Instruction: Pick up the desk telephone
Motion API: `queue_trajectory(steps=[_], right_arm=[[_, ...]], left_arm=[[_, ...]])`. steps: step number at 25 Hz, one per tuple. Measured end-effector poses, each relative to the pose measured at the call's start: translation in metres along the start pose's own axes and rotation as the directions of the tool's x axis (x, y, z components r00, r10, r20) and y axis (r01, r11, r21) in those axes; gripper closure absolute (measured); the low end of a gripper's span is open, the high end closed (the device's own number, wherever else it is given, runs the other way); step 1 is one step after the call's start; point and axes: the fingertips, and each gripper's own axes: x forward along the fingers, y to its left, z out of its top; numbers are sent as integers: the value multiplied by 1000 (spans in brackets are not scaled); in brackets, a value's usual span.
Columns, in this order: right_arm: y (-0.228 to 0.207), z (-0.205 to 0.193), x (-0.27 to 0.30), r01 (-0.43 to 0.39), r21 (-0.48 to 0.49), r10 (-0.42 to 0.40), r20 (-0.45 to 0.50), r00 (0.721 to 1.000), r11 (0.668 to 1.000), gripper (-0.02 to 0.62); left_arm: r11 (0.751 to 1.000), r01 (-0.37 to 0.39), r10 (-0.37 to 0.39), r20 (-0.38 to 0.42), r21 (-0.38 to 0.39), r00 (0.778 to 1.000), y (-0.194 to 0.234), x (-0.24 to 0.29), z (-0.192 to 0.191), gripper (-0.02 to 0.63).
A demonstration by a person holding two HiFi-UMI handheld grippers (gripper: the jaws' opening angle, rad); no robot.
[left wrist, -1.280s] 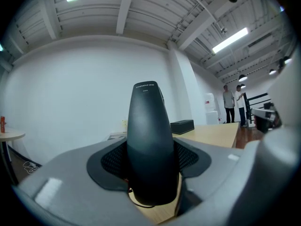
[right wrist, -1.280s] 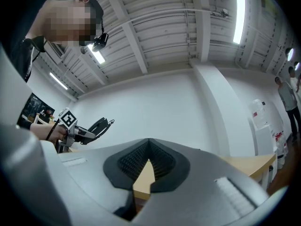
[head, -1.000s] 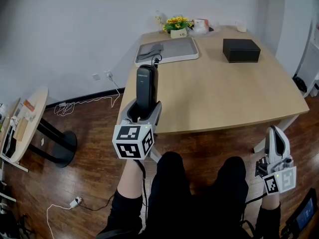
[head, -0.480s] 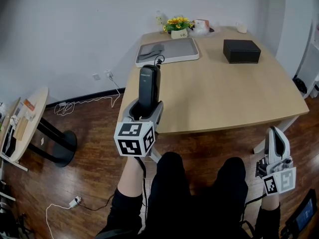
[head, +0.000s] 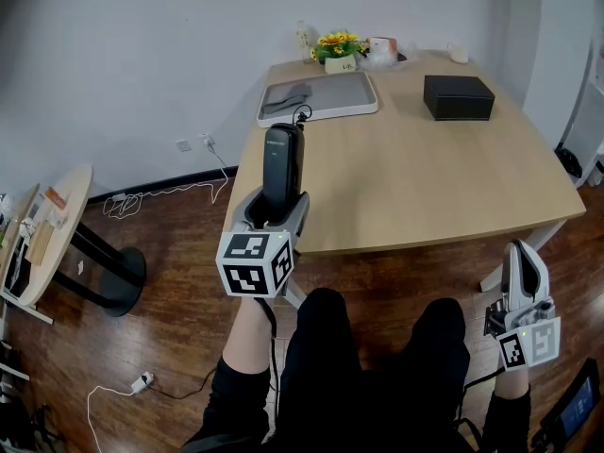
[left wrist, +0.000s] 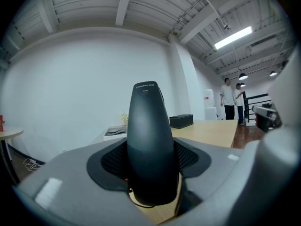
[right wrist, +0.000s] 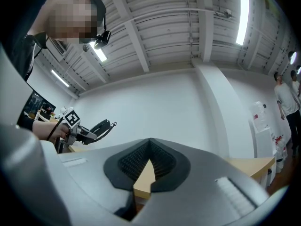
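A black telephone handset [head: 281, 163] stands upright over the near left edge of the wooden desk [head: 415, 177], with my left gripper [head: 276, 215] shut on its lower end. A thin cord curls from its top end. In the left gripper view the handset [left wrist: 147, 131] fills the middle, pinched between both ribbed pads of the left gripper [left wrist: 150, 160]. My right gripper [head: 524, 255] hangs low at the right beside the person's knee, shut with nothing in it; its pads meet in the right gripper view [right wrist: 149, 155]. That view also shows the handset [right wrist: 100, 127] far off at the left.
On the desk's far side lie a white tray [head: 332, 105] with a grey item, a black box [head: 457, 95] and a small pot of yellow flowers [head: 336, 48]. A round side table [head: 57, 217] and loose cables [head: 160, 194] are at the left. The person's legs [head: 377, 366] are below.
My left gripper and the handset shifted slightly right and forward a second ago, then held still. The right gripper has not moved.
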Motion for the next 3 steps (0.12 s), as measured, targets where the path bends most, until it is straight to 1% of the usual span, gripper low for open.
queue_trajectory(steps=[3], right_arm=[[1, 1, 0, 6, 0, -6, 1, 1000, 1000, 595]], left_arm=[[1000, -2, 2, -1, -5, 1000, 1, -1, -1, 342]])
